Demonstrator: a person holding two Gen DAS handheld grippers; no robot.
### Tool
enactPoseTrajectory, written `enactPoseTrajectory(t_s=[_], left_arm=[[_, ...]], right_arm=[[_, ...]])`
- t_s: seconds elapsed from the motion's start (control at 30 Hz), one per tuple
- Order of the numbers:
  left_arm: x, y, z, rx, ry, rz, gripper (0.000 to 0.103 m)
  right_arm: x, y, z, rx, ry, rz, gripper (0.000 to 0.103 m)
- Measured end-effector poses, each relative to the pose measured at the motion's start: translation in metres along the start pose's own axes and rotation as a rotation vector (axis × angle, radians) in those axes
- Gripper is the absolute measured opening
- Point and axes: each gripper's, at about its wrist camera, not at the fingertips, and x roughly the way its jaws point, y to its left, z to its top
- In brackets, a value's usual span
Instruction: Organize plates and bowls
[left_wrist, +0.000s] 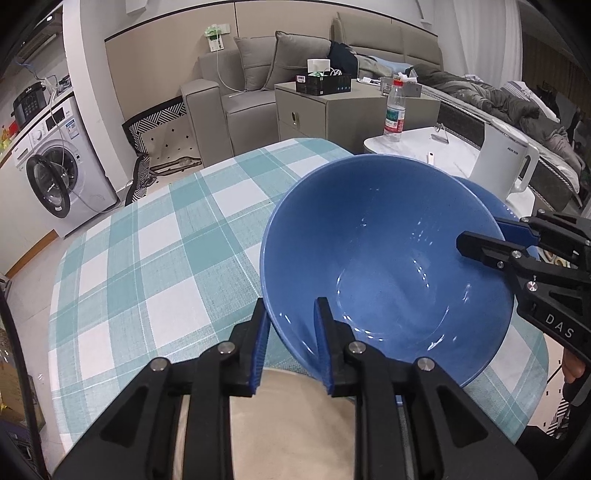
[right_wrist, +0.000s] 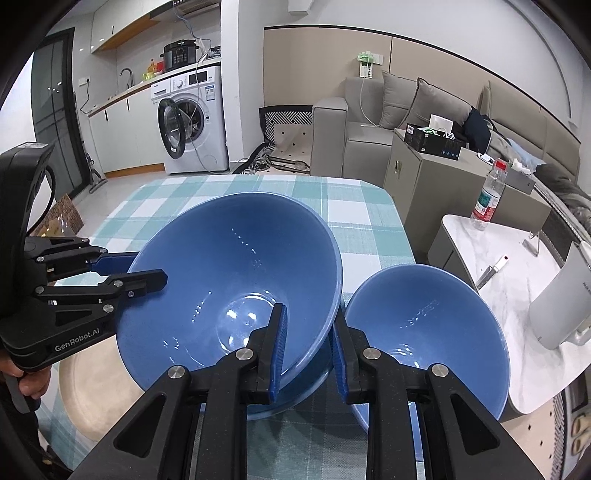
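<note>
A large blue bowl (left_wrist: 388, 258) (right_wrist: 236, 273) is held over the checked tablecloth by both grippers. My left gripper (left_wrist: 290, 343) (right_wrist: 129, 271) straddles its rim, one finger inside and one outside. My right gripper (right_wrist: 308, 354) (left_wrist: 484, 236) straddles the opposite rim the same way. A smaller blue bowl (right_wrist: 432, 325) stands to the right of the large one; only its edge shows in the left wrist view (left_wrist: 491, 199). A beige plate (right_wrist: 92, 373) (left_wrist: 291, 424) lies under the large bowl's near side. Another blue dish (right_wrist: 310, 387) shows just beneath the large bowl.
The table with the teal checked cloth (left_wrist: 155, 258) (right_wrist: 369, 225) has free surface on the far side. A white side table (right_wrist: 491, 258) to the right holds a water bottle (right_wrist: 487, 199) (left_wrist: 394, 110) and a white kettle (left_wrist: 506, 162) (right_wrist: 561, 306).
</note>
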Motion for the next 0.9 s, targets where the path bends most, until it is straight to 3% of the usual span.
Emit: enactPoseTrajectory(t_s=[0.3, 0.63, 0.9], left_arm=[[0.005, -0.002, -0.002, 0.014, 0.021, 0.0, 0.022], [0.01, -0.006, -0.005, 0.032, 0.037, 0.002, 0.031], [0.012, -0.005, -0.006, 0.03, 0.042, 0.016, 0.032]], right_arm=[[0.005, 0.004, -0.003, -0.011, 0.006, -0.024, 0.024], [0.013, 0.004, -0.009, -0.024, 0.028, -0.037, 0.025], [0.019, 0.012, -0.012, -0.045, 0.05, -0.024, 0.032]])
